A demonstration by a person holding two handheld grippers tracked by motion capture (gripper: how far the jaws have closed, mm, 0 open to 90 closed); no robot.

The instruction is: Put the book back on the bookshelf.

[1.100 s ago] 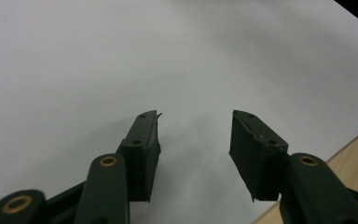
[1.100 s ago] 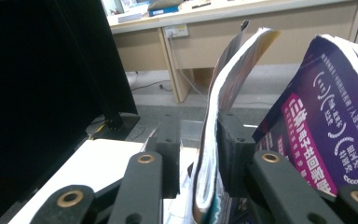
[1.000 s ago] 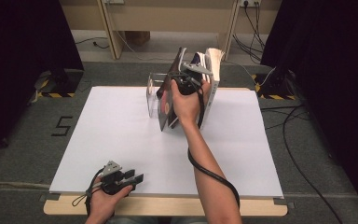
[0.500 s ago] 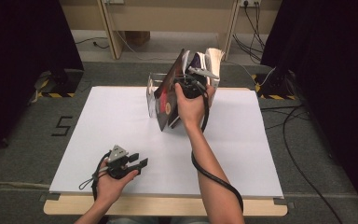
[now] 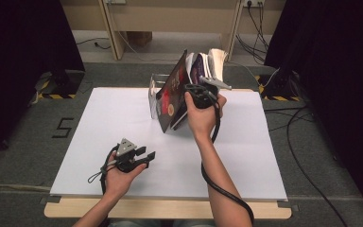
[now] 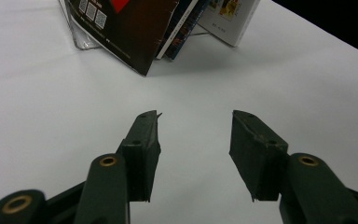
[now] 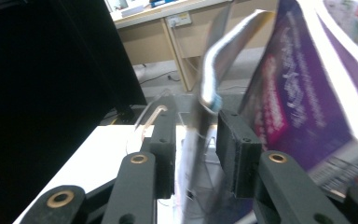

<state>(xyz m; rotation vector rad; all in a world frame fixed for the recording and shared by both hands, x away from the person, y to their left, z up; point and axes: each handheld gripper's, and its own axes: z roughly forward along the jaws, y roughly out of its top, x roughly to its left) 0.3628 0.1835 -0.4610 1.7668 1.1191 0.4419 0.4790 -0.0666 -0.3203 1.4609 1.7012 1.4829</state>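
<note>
The white-topped desk (image 5: 99, 123) carries a clear acrylic book stand (image 5: 154, 90) toward its far edge, and I place everything else from that stand. Several books lean in it. The one nearest its clear upright is a thin, glossy, dark-covered magazine (image 5: 171, 92), tipped away from the upright, with a purple-covered book (image 7: 284, 93) just behind it.

My right tongs (image 7: 193, 121) are up at the stand, straddling the magazine's upper edge. Their jaws have just been closing with the magazine between them, but a sliver of light shows beside one pad, so I judge they aren't clamped yet.

I expect the magazine to be light, floppy and slick. I'd grip it near the spine, where it is stiffest, and squeeze firmly so it doesn't sag or slide.

My left tongs (image 5: 144, 153) hover over bare desk well in front of the stand, spread wide with nothing in them.
</note>
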